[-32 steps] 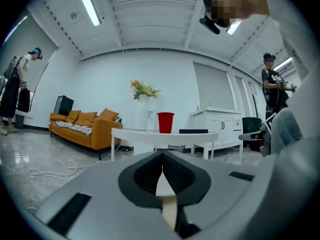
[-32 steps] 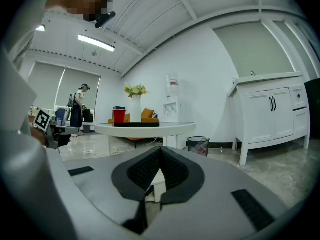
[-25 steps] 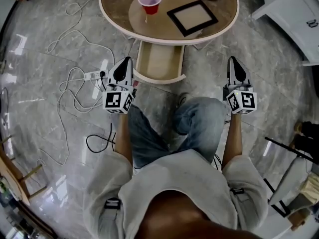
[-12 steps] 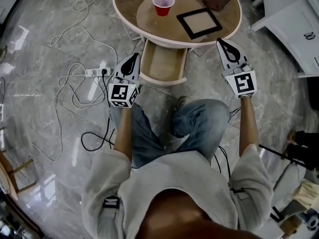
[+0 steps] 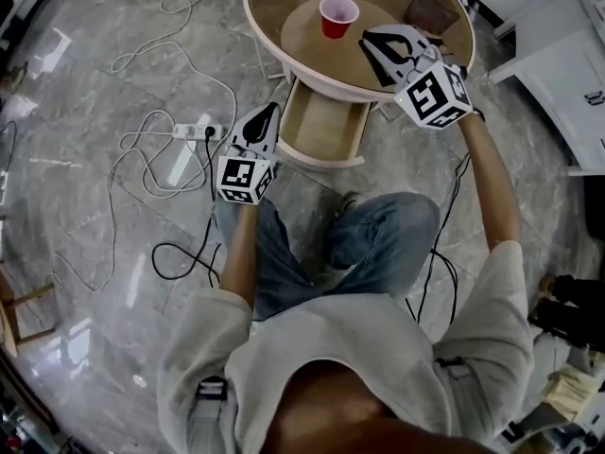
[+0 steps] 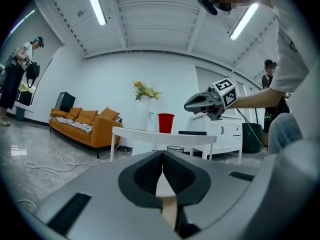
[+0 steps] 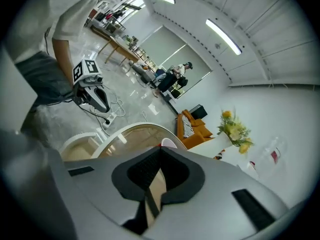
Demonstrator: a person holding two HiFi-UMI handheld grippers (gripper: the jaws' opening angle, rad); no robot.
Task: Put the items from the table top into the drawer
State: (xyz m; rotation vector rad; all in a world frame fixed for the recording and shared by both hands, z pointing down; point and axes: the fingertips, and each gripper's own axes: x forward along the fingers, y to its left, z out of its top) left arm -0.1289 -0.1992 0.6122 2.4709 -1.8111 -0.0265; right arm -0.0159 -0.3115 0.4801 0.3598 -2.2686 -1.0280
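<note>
Right gripper [image 5: 373, 43] hangs over the worktop [image 5: 302, 47] beside the red cup [image 5: 337, 15], left gripper [image 5: 269, 113] sits by the open drawer [image 5: 321, 130] — both pairs of jaws closed on nothing.

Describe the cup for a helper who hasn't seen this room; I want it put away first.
Look for the round table with an open drawer under its near edge. The cup stands upright on the lighter circle in the tabletop's middle. It is the only red thing there.
</note>
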